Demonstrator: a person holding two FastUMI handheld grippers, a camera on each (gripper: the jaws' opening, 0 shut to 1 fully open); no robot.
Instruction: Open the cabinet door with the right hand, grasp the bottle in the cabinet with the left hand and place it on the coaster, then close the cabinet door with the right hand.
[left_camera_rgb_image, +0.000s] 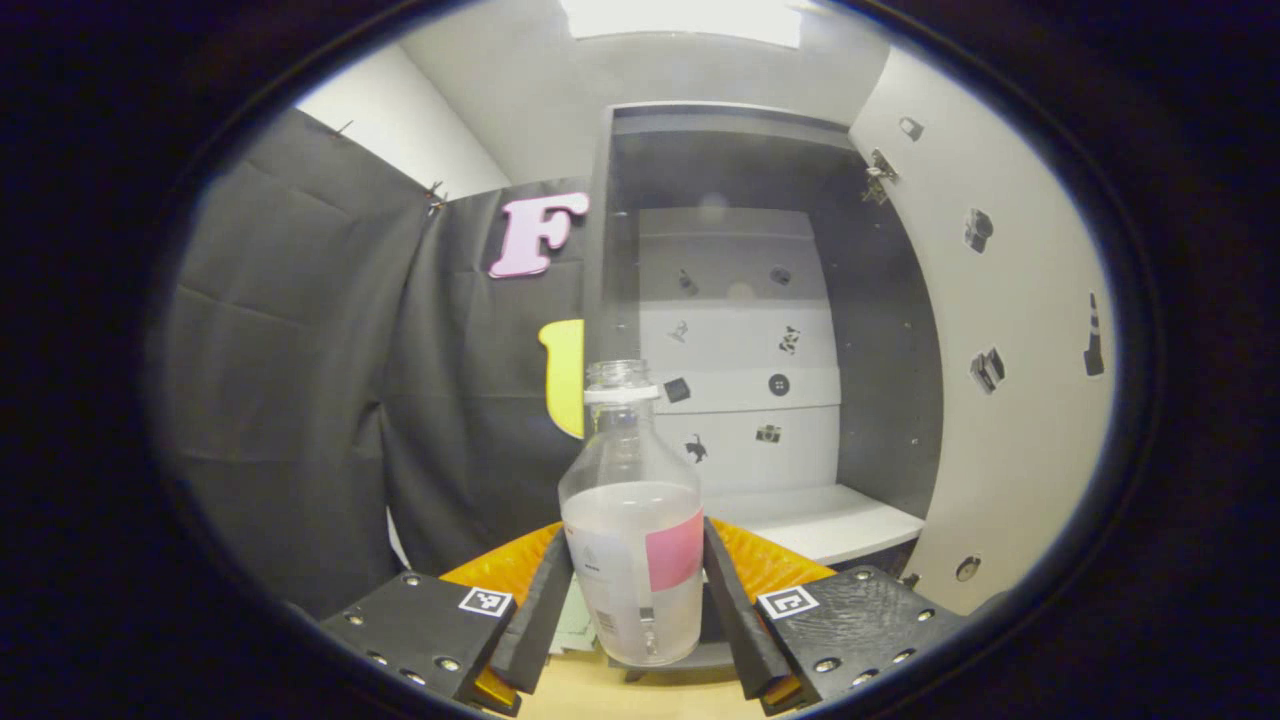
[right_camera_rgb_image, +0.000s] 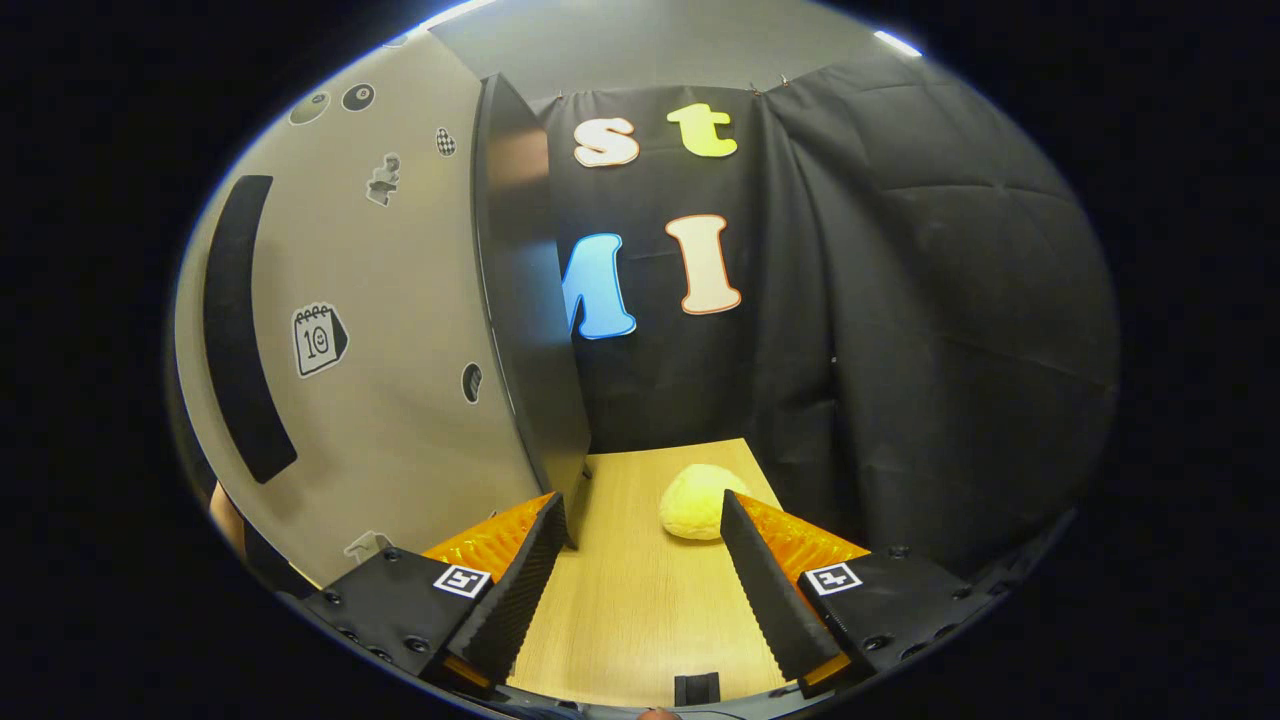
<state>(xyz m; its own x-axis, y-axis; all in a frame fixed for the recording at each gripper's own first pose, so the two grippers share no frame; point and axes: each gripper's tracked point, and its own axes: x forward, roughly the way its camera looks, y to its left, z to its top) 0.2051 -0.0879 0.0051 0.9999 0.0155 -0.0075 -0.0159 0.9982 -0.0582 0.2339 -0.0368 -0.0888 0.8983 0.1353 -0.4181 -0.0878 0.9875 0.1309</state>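
My left claw (left_camera_rgb_image: 634, 600) is clamping the bottle (left_camera_rgb_image: 632, 540): both fingers (left_camera_rgb_image: 538, 612) are pressing on its lower body, one on each side. The bottle is standing upright between them, clear, with no cap on its neck, partly filled with a cloudy liquid and carrying a pink label patch on one side. Its base appears to be sitting on or just over a grey disc, possibly the coaster (left_camera_rgb_image: 690, 657), on the wooden bench (left_camera_rgb_image: 590, 692); I cannot tell whether base and disc are touching.

Beyond the bottle the cabinet (left_camera_rgb_image: 760, 330) is standing open, its dark interior showing a white back panel dotted with small stickers and a white shelf (left_camera_rgb_image: 820, 520) low down. The cabinet door (left_camera_rgb_image: 1000, 340) is swinging out to the right in the left gripper view, pale with stickers and a hinge near its top corner.

My right claw (right_camera_rgb_image: 640, 590) is holding nothing, its fingers spread well apart over bare bench (right_camera_rgb_image: 640, 610). A pale yellow rounded lump (right_camera_rgb_image: 700, 502) is lying on the bench just ahead, near the right finger tip. To the left in the right gripper view, the door's outer face (right_camera_rgb_image: 400, 330) is showing a long dark handle (right_camera_rgb_image: 240, 330) and stickers; its dark edge is ending just beside the left finger tip.
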